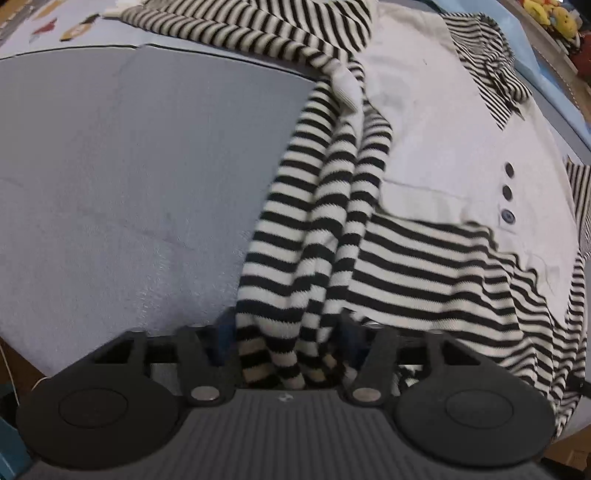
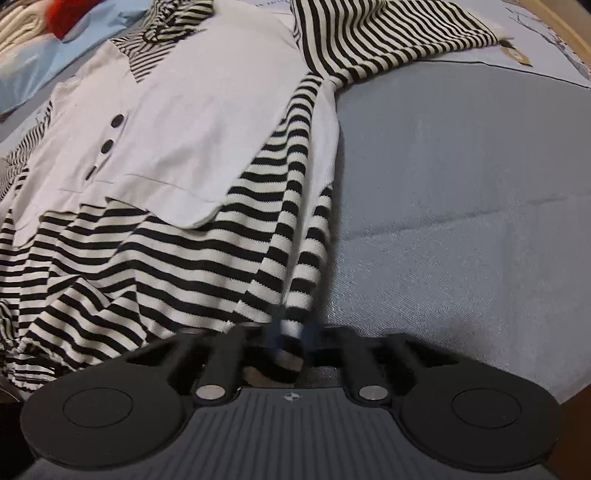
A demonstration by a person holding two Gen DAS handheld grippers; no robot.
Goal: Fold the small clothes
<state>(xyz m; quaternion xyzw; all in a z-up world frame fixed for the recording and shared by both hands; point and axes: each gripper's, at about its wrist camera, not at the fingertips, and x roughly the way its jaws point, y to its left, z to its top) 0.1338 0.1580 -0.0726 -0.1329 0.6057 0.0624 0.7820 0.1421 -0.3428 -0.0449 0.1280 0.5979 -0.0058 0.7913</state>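
A small garment (image 1: pixel 436 155) lies on a grey-blue mat (image 1: pixel 129 177). It has a white front with three dark buttons (image 1: pixel 508 192), black-and-white striped sleeves and a striped hem. My left gripper (image 1: pixel 288 332) is shut on a bunched fold of striped hem fabric (image 1: pixel 295 266) and lifts it off the mat. In the right wrist view the same garment (image 2: pixel 192 122) lies to the left on the mat (image 2: pixel 461 184). My right gripper (image 2: pixel 291 336) is shut on a narrow striped corner of the hem (image 2: pixel 295 258). A striped sleeve (image 2: pixel 388 33) stretches away at the top.
A light blue cloth (image 2: pixel 74 40) and a red and cream pile (image 2: pixel 44 18) lie beyond the garment's collar. Colourful toys (image 1: pixel 554 18) sit at the far top right. The mat's wooden-edged border (image 2: pixel 576 40) runs on the right.
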